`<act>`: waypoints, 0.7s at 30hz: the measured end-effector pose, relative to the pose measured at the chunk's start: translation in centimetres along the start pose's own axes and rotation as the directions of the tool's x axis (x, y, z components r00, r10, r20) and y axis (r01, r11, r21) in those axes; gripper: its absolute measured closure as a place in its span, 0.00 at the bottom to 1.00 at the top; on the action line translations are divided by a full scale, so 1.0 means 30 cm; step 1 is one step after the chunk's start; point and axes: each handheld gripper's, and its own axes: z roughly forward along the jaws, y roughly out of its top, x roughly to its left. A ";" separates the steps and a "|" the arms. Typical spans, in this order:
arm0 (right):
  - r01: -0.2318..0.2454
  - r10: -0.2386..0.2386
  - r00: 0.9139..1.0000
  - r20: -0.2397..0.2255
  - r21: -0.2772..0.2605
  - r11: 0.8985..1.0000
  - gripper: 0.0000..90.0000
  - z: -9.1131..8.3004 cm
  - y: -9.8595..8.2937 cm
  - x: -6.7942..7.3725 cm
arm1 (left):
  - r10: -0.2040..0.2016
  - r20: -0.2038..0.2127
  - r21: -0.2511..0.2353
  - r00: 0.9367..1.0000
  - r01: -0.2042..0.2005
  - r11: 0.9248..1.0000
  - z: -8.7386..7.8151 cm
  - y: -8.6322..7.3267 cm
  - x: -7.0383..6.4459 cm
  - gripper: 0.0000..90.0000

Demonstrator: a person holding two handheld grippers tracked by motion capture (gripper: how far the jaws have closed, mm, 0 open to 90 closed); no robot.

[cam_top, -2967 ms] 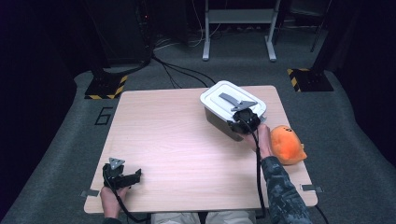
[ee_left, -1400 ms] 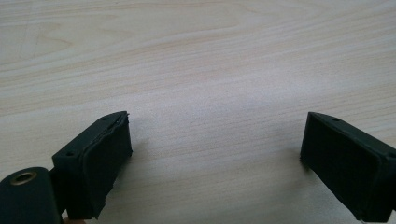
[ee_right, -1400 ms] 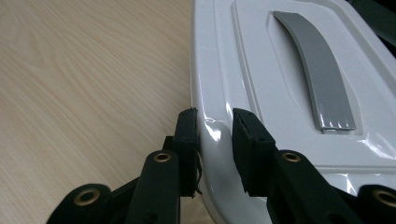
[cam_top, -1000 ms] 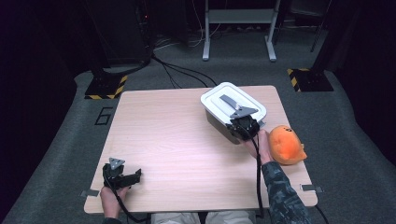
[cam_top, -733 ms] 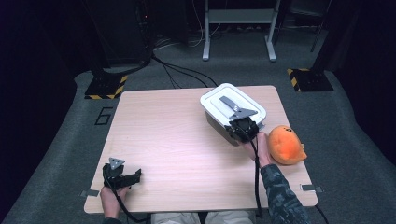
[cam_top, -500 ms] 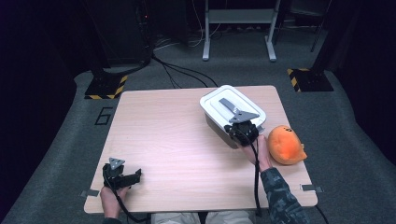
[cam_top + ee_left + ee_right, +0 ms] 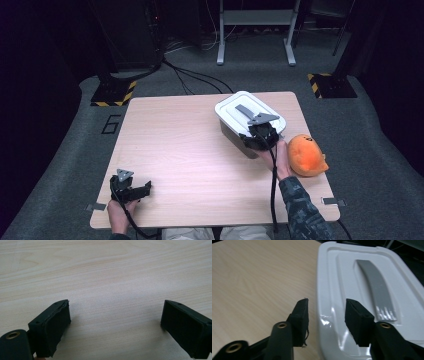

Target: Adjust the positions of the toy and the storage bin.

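From the high view, the right gripper (image 7: 258, 134) sits at the near corner of the box (image 7: 248, 121), covering that corner, so whether the jaws touch the rim cannot be told from here. The box is a rounded white plastic tub with a lid (image 7: 250, 111) that carries a flat grey strip; it stands at the far right of the pale wood-grain counter (image 7: 190, 150). Just right of the hand lies a soft orange plush (image 7: 306, 154), round and fuzzy, its face too small to read. The left gripper (image 7: 131, 189) rests near the counter's near left edge, well apart from the box.

In the left gripper view, the black jaws stand wide apart over bare wood, their ribbed pads cut off by the lower frame.

In the right gripper view, the jaws are apart, straddling the glossy lid's corner edge: one jaw is outside over the counter, the other over the lid. Contact with the lid is hard to make out. The grey strip (image 7: 375, 292) looks matte, with a streaked near end.
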 end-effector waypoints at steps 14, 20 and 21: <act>-0.188 0.181 0.978 0.106 0.066 0.980 0.51 0.127 0.066 -0.153 | 0.003 0.000 0.001 1.000 -0.003 1.000 0.000 0.000 0.001 0.09; -0.228 0.222 0.971 0.084 0.071 0.971 0.58 0.152 0.068 -0.176 | 0.003 0.000 0.001 1.000 -0.003 1.000 0.000 0.000 0.001 0.09; -0.221 0.215 0.973 0.084 0.068 0.973 0.62 0.154 0.068 -0.181 | 0.003 0.000 0.001 1.000 -0.003 1.000 0.000 0.000 0.001 0.09</act>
